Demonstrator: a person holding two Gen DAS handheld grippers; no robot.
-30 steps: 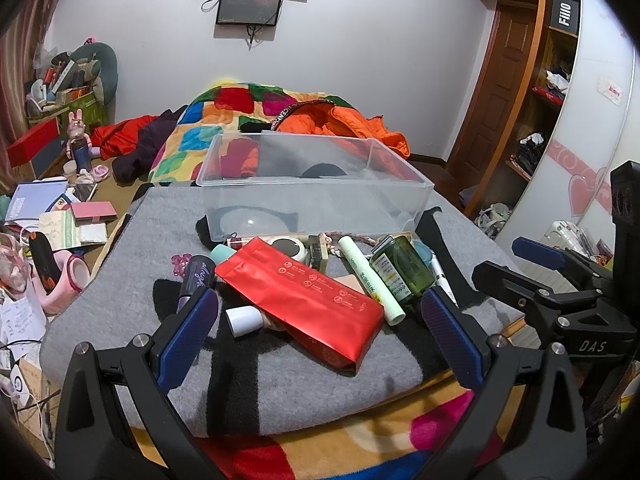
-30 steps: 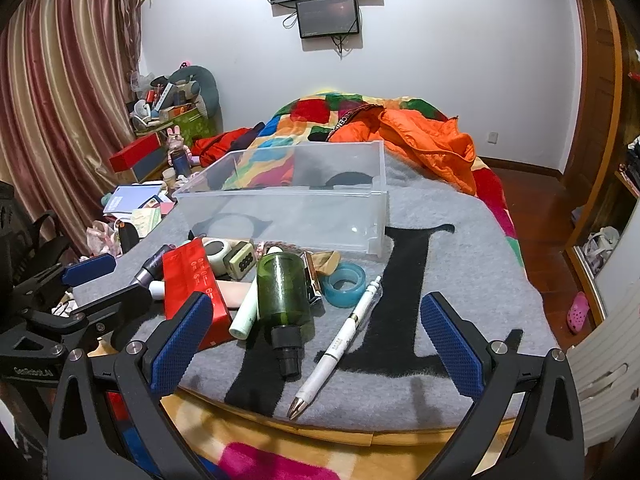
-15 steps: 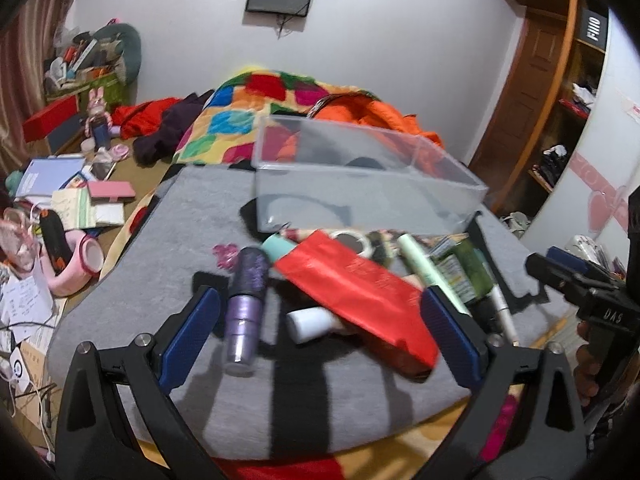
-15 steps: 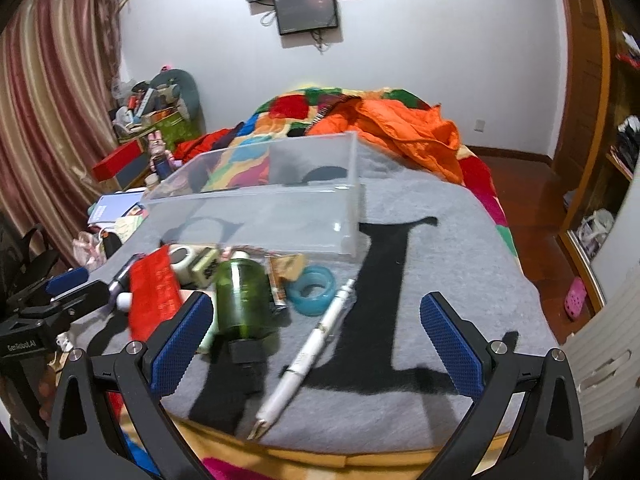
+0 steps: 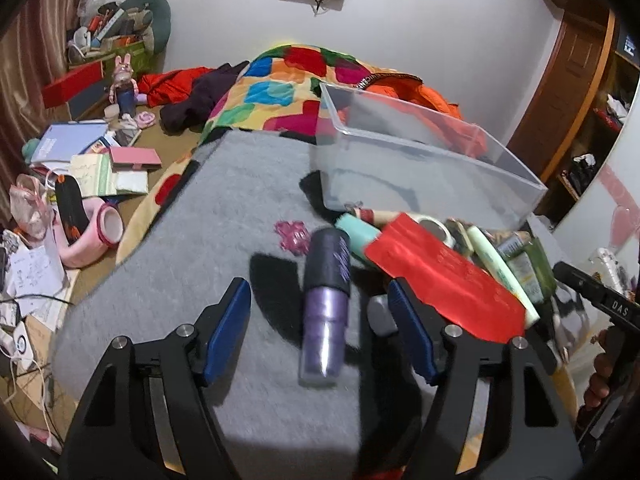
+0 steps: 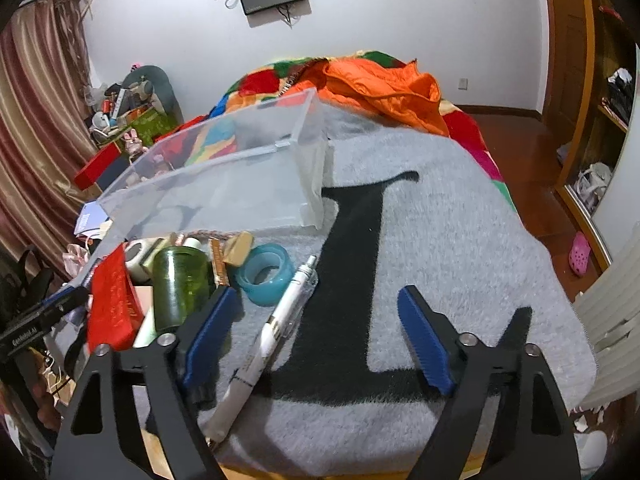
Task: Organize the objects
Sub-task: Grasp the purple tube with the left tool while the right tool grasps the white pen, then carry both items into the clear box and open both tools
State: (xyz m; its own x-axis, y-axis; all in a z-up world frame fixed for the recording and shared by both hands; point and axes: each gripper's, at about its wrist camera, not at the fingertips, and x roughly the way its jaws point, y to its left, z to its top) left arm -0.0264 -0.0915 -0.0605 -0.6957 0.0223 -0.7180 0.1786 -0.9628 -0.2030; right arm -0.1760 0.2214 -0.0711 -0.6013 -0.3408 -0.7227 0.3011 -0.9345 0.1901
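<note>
Purple bottle (image 5: 326, 304) flat on grey blanket (image 5: 224, 216), lengthwise between left gripper (image 5: 320, 326) fingers, just narrowing, no contact. White pen (image 6: 268, 336) inside right gripper (image 6: 316, 336), likewise closing, untouched. Clear bin (image 5: 424, 160) behind, ready for drops.

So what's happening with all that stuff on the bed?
A person is tidying a pile of small things on the grey blanket, with a gripper in each hand. The left gripper is over the purple bottle, its jaws just closing in around it but not touching yet. The right gripper is doing the same around the white pen. The clear bin behind the pile has nothing in it yet.
</note>
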